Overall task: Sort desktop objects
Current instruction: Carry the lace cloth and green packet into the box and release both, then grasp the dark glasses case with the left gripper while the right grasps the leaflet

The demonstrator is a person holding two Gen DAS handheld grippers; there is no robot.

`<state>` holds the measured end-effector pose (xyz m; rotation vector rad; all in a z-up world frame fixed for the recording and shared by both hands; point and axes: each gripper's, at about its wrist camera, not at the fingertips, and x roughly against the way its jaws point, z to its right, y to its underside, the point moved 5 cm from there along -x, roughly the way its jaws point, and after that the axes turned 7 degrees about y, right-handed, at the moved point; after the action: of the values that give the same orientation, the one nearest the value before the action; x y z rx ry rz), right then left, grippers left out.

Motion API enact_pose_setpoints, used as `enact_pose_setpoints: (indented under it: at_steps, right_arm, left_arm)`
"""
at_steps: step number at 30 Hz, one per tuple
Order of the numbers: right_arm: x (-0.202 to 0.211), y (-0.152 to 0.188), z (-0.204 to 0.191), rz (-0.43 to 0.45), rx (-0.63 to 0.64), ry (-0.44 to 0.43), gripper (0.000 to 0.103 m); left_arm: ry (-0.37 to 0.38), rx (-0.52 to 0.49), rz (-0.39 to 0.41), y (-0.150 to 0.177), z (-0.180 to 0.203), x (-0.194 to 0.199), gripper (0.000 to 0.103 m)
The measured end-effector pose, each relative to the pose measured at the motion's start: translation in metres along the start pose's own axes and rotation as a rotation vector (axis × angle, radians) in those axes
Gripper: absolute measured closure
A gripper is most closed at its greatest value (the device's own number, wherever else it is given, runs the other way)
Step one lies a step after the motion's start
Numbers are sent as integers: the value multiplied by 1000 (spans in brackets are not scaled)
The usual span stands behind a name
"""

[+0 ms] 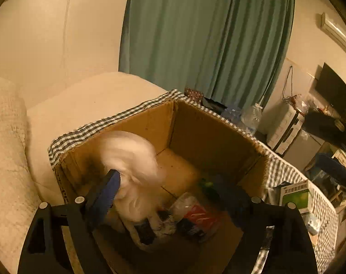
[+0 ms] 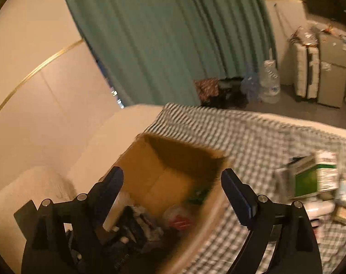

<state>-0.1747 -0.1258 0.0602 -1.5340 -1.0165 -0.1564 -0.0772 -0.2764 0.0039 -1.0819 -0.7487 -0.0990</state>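
**Room Beyond the Sorting Area**

Straight ahead of the tool hangs a green curtain (image 1: 207, 34), with cream wall panels (image 1: 47, 34) to its left. Below those, a pale quilted sofa (image 1: 10, 159) lies left of the tool. Far right of the tool stand clear water bottles (image 2: 268, 84), a white suitcase (image 1: 284, 127), a small grey fridge (image 2: 332, 68) and a dark screen (image 1: 335, 91) on the wall.

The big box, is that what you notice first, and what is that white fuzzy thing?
Yes: the open brown cardboard box sits on the checked green-and-white cloth, with small clutter in its bottom. A blurred white thing is inside the box beside the open left gripper; the blur hides what it is. Behind hangs a tall green curtain.
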Motion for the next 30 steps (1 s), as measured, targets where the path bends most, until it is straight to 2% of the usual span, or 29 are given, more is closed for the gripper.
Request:
enact_pose_setpoints:
  at_steps: [3,6,11,14,18,21,23,26,29,30]
  right_arm:
    - [35,2,36,39,-16,88,16]
    - [74,17,79,64,-50,187,15]
    - [117,74,168,51,-132,377,15]
    - [125,116,211,22,-162,451,15]
    - [123,171,254,5,-233,475,15]
    - [111,195,278,-31,-294,452,15]
    - [102,196,292,-58,-319,453,15]
    - [87,183,310,-37,-340,437,15]
    - [62,175,322,-59,-323,443,15]
    - [53,174,325,-61,-320,446,15]
  left_arm:
    - [38,-19,-7,3,20,9,9]
    - [87,-79,-22,11,49,18,0]
    - [208,-206,-70,57,118,23,0]
    - [276,-288,-105,92,154,13,0]
    - [324,-445,-189,137,195,-19,0]
    - [290,-542,-219,161,211,-43,0]
    - [271,-544,-207,166,211,-60,0]
    - [290,-510,-252,170,207,-78,0]
    - [280,-470,-290,175,204,-93,0]
    - [298,-458,-297,176,205,-96,0]
